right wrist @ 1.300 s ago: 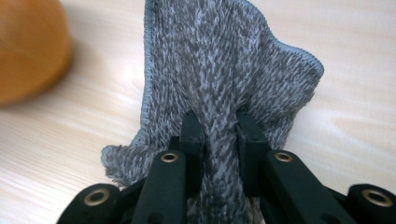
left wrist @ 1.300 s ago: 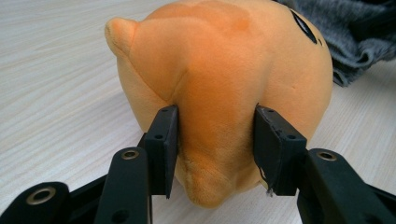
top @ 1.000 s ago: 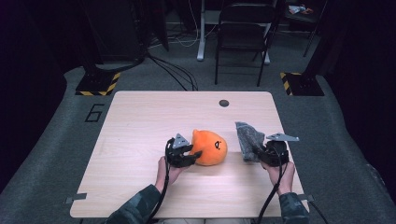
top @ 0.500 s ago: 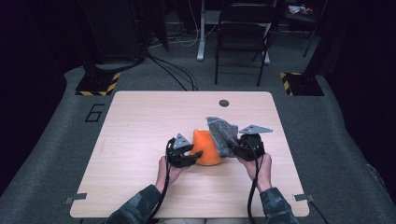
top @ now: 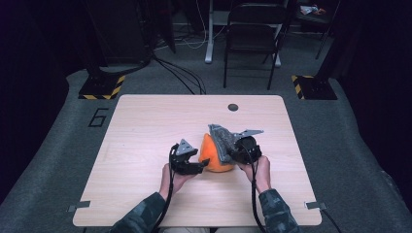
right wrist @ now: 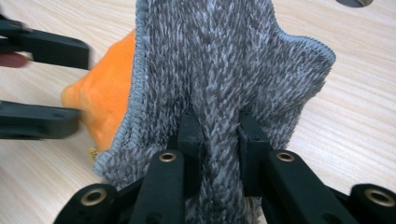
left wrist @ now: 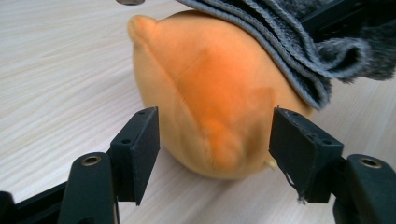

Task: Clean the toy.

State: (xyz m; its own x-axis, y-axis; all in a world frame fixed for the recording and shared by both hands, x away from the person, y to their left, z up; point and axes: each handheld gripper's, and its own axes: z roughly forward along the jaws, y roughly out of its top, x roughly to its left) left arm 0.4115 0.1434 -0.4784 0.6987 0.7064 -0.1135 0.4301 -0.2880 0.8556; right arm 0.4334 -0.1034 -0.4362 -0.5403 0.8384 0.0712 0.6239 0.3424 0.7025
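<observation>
An orange plush toy (top: pixel 214 156) lies on the wooden table (top: pixel 145 126) near its front middle. My left gripper (top: pixel 203 164) is at the toy's left side. Its jaws have just been opening, and in the left gripper view (left wrist: pixel 212 149) the pads stand apart on either side of the toy (left wrist: pixel 210 88), with its end between them. My right gripper (top: pixel 233 154) is shut on a fuzzy grey cloth (top: pixel 222 141), which drapes over the toy's top and right side. In the right gripper view (right wrist: pixel 219 130) the cloth (right wrist: pixel 219 60) is pinched between the pads and covers much of the toy (right wrist: pixel 109 95).
A round dark grommet (top: pixel 233 107) sits in the table near its far edge. Beyond the table stand a black chair (top: pixel 252 34) and two post bases with yellow-black stripes (top: pixel 102 87). A figure 6 (top: pixel 98 117) is marked on the floor at left.
My right gripper has carried the grey cloth leftward from beside the toy onto it. The left gripper's jaws have widened around the toy while the hand stayed in place.
</observation>
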